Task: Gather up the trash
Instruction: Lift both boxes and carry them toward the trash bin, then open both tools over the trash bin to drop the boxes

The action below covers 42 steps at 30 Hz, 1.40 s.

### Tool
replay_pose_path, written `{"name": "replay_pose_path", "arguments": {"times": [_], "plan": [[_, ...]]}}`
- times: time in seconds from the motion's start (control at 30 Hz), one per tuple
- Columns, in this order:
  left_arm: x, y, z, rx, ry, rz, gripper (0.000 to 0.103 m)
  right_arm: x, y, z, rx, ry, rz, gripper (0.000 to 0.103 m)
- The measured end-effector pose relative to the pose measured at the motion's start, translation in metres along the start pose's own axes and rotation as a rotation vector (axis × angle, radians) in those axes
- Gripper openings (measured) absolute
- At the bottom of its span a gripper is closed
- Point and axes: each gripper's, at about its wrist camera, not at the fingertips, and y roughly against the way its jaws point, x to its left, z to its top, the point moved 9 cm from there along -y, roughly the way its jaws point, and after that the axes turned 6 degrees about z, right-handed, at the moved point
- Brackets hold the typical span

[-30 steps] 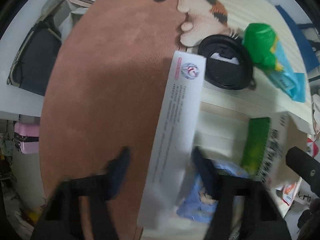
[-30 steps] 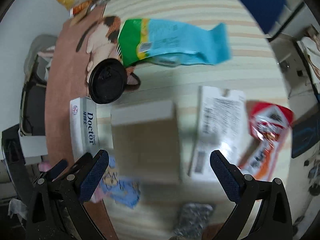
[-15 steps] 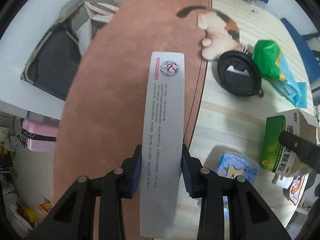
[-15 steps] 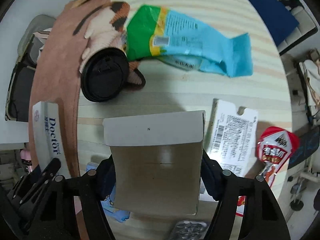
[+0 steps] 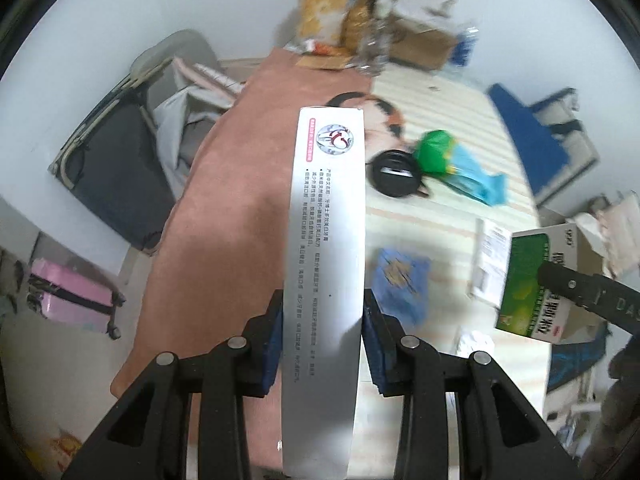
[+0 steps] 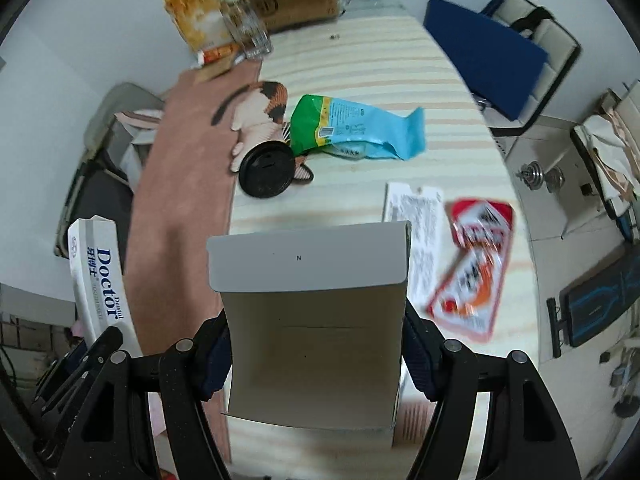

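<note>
Now clear of the table (image 6: 360, 64): left gripper (image 5: 323, 344) clamped on toothpaste box (image 5: 326, 248); right gripper (image 6: 316, 354) pinching carton (image 6: 312, 320); both raised for binning, presumably.

A lived-in home room: a striped wooden table (image 6: 360, 68) strewn with snack wrappers, a folding chair (image 5: 120, 152) at left, and a pink suitcase (image 5: 68, 296) on the floor.

a glossy silver cardboard toothpaste box (image 5: 326, 256) and a matt grey-brown cardboard carton (image 6: 312, 328) are seen. the tabletop (image 6: 360, 64) is pale striped wood, partly covered by a matt, suede-like brown mat (image 5: 232, 216). shiny plastic is shown by the green-blue snack bag (image 6: 352, 128) and the black cup lid (image 6: 266, 174).
</note>
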Motion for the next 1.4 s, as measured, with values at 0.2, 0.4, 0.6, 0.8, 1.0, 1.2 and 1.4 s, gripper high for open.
{"name": "replay_pose_path", "arguments": {"times": [0.2,0.4,0.6,0.8,1.0,1.2,1.4], "plan": [[0.007,0.055,-0.072,-0.012,-0.097,-0.133,0.032,0.004,0.072,-0.110,-0.071,-0.078,0.012,0.073],[0.018,0.065,-0.164,0.124,-0.145,-0.232,0.032,-0.009,0.085,-0.257,-0.002,-0.198,0.017,0.073],[0.019,0.022,-0.273,0.361,-0.155,-0.285,0.032,-0.044,0.043,-0.387,0.153,-0.304,-0.010,0.073],[0.007,-0.061,-0.353,0.527,-0.133,-0.282,0.032,-0.086,-0.040,-0.475,0.283,-0.387,-0.013,0.073],[-0.005,-0.183,-0.408,0.617,-0.143,-0.253,0.032,-0.129,-0.163,-0.529,0.374,-0.448,0.013,0.073],[-0.008,-0.269,-0.444,0.645,-0.153,-0.223,0.050,-0.158,-0.274,-0.543,0.394,-0.469,0.038,0.074],[0.016,-0.313,-0.464,0.624,-0.117,-0.151,0.088,-0.174,-0.351,-0.539,0.382,-0.517,0.117,0.084]]}}
